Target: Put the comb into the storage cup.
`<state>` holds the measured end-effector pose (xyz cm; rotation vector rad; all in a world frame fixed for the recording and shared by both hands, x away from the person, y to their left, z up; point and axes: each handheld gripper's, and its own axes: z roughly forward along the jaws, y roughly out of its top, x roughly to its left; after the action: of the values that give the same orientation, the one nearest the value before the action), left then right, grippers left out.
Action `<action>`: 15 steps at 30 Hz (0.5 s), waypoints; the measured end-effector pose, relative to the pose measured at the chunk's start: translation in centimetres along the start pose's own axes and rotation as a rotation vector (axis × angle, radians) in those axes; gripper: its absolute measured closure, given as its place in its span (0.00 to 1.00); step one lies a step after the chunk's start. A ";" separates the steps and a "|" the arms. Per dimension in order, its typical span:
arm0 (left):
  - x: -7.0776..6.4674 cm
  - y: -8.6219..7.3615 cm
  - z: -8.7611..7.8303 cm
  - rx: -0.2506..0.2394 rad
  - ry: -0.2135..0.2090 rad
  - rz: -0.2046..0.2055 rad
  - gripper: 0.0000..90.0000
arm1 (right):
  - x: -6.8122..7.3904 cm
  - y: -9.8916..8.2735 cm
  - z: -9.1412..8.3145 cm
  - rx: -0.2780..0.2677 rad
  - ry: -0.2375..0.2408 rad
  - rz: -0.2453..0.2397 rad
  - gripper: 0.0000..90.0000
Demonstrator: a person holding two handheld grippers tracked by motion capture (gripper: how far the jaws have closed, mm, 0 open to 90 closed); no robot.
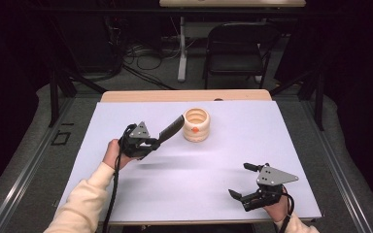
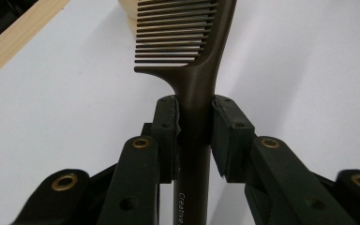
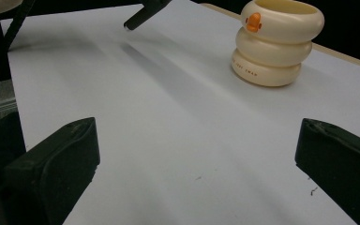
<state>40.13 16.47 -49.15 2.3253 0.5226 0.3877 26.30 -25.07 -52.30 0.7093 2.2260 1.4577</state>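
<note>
**Comb held up right by the duck cup**

Just left of the cream ringed cup [image 1: 196,124] with the orange duck face, the left gripper [image 1: 151,144] has its jaws clamped on the handle of a dark brown comb [image 1: 171,128], teeth end angled up toward the cup's rim. Well off to the cup's near right, the right gripper [image 1: 245,182] sits low over the white table [image 1: 252,131], jaws spread wide with nothing between them.
</note>
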 end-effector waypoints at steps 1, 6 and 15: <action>0.0 0.0 -0.1 0.001 0.000 -0.002 0.80 | 0.0 0.0 0.0 0.001 0.000 -0.002 0.00; 0.0 0.2 -0.1 -0.016 0.016 -0.029 0.80 | 0.0 0.0 0.1 0.004 0.000 -0.004 0.00; 0.1 0.3 0.0 -0.044 0.054 -0.075 0.80 | 0.0 -0.1 0.2 0.010 0.001 0.000 0.00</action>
<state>40.29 16.32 -48.88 2.2509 0.6195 0.4235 26.41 -24.95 -52.43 0.7116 2.2355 1.4484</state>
